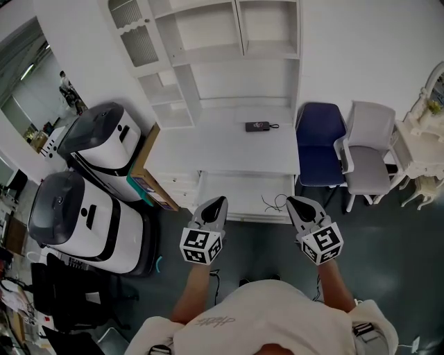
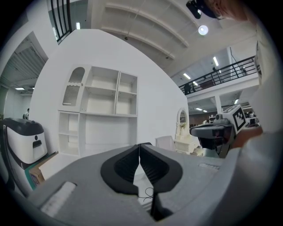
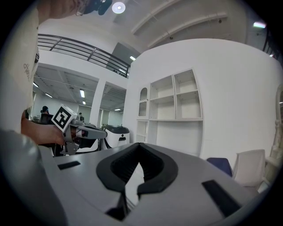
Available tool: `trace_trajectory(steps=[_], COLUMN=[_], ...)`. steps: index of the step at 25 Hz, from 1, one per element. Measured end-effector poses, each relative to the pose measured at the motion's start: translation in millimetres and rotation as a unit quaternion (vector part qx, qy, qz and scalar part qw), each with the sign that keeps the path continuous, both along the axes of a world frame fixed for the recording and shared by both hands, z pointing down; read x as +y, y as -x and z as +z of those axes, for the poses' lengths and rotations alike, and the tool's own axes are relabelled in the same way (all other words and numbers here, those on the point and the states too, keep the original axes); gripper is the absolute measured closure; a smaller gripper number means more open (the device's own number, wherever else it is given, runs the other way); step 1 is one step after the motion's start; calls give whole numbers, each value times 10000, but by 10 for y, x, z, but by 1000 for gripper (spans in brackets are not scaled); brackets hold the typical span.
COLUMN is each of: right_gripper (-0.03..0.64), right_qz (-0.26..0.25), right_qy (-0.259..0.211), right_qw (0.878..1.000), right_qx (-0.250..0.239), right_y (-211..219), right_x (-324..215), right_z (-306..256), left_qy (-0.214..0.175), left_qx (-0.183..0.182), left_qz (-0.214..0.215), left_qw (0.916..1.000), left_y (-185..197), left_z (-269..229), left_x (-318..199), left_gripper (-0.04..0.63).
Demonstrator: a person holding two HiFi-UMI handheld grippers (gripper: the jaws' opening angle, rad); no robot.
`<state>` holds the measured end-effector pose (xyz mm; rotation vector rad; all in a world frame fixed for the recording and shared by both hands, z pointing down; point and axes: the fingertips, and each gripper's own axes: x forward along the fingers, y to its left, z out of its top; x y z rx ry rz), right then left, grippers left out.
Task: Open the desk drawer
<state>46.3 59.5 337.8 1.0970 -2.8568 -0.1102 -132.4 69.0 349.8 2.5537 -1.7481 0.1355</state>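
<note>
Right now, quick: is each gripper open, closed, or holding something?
Left gripper: closed, holding nothing.
Right gripper: closed, holding nothing.

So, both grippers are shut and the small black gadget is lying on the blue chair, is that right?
Not quite: the head view shows the black gadget lying on the white desk, left of the blue chair. The left gripper and right gripper are indeed shut.

Bright, even indoor light fills all three views, and the white shelving looks nearly washed out. A ceiling lamp flares at the upper right of the left gripper view, a second lamp at the top of the right gripper view. Both views are fisheye-bent, with black corners.
</note>
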Motion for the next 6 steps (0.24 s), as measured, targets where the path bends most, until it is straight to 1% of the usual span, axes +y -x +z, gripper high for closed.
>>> trace_trajectory(steps=[6], right_gripper=[615], right_qz=[69], right_qy=[-22], right_qw=[9998], right_qx=[-171], right_y=[76], right_x=[55], right_z=[35], left_qy=[57], left_qx=[-126], left_qz=[60], left_qw=[9999], left_y=[64], left_z=[78], left_x=[25], left_gripper=[578])
